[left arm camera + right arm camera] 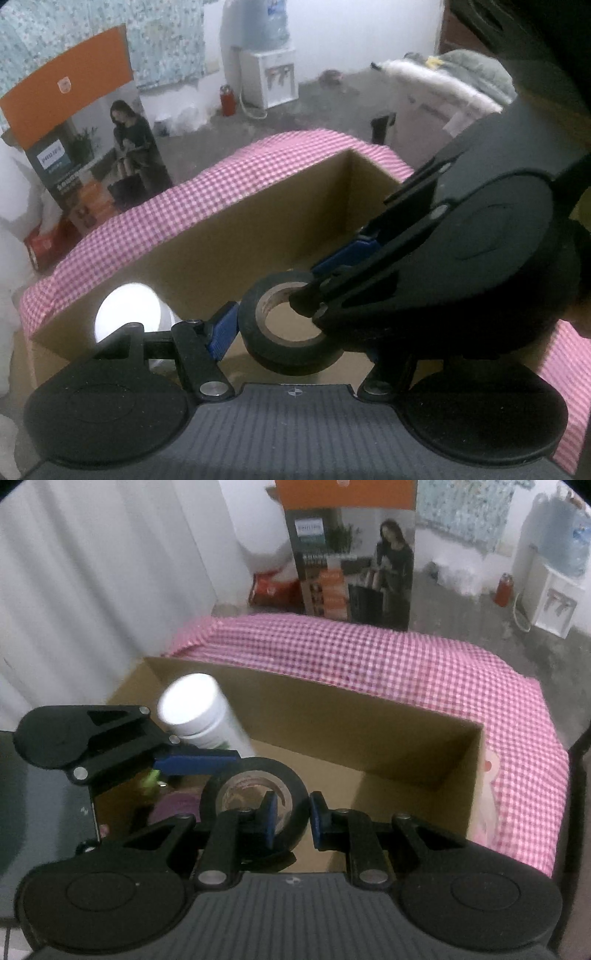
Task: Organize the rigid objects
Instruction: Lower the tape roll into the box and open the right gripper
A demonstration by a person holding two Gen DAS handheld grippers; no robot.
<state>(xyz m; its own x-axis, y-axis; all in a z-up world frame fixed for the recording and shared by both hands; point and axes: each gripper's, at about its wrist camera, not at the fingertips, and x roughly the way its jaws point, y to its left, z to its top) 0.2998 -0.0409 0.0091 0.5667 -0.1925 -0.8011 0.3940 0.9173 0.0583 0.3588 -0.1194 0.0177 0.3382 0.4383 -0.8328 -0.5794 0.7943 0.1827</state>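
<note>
Black tape roll point(255, 775); pink-checked cloth point(369, 657)

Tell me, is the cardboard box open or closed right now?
Open: the cardboard box shows bare inner walls and floor, with no lid or flaps over it.

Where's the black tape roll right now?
The black tape roll is pinched through its wall by the right hand-held gripper, above the open cardboard box, just right of the white bottle.

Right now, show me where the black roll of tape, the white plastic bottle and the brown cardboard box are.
black roll of tape point(295, 775): right wrist view, outer band at upper right.
white plastic bottle point(190, 703): right wrist view, flat cap top.
brown cardboard box point(332, 716): right wrist view, inner far wall.
</note>
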